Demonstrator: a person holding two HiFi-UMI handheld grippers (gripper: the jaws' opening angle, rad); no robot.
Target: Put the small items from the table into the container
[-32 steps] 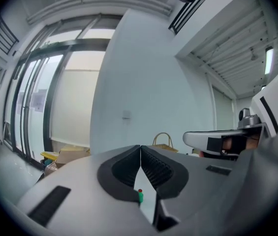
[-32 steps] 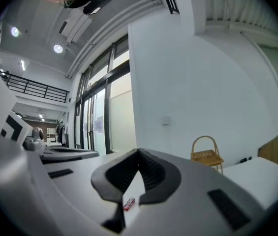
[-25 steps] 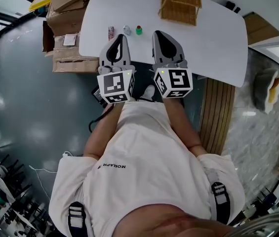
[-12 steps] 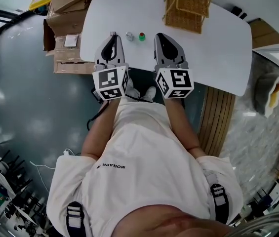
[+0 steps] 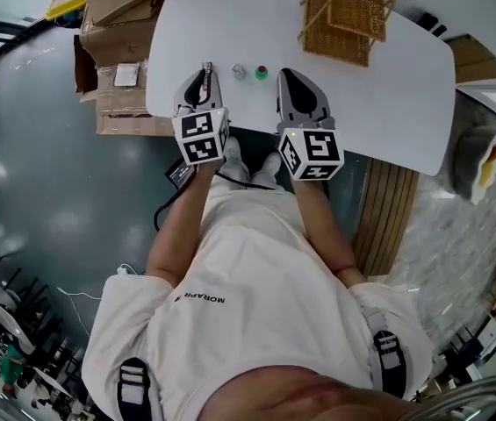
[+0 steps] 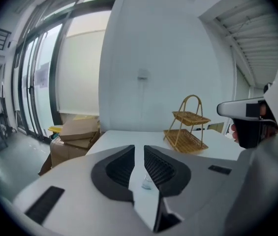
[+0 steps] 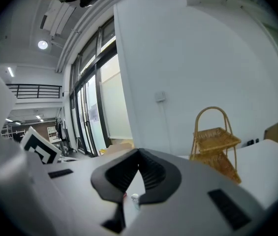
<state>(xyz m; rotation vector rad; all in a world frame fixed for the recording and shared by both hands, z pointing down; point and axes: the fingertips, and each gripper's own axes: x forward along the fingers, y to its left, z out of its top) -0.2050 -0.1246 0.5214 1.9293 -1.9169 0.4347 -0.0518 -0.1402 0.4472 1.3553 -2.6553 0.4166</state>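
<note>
Task barely begun, by appearance: a silver piece (image 5: 238, 71) and a green piece (image 5: 261, 72) lie on the table (image 5: 388, 86), well apart from the wicker basket (image 5: 346, 17), which shows no contents. Left gripper (image 5: 204, 73): jaws opening, gripping nothing. Right gripper (image 5: 287, 77): jaws pressed together, empty.

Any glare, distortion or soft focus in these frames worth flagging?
Head view: strong fisheye bends the table edge, and lights glare off the glossy floor. Left gripper view: dark vignette at the corners, washed-out window. Right gripper view: the wicker rack is fairly sharp, near foreground soft.
</note>
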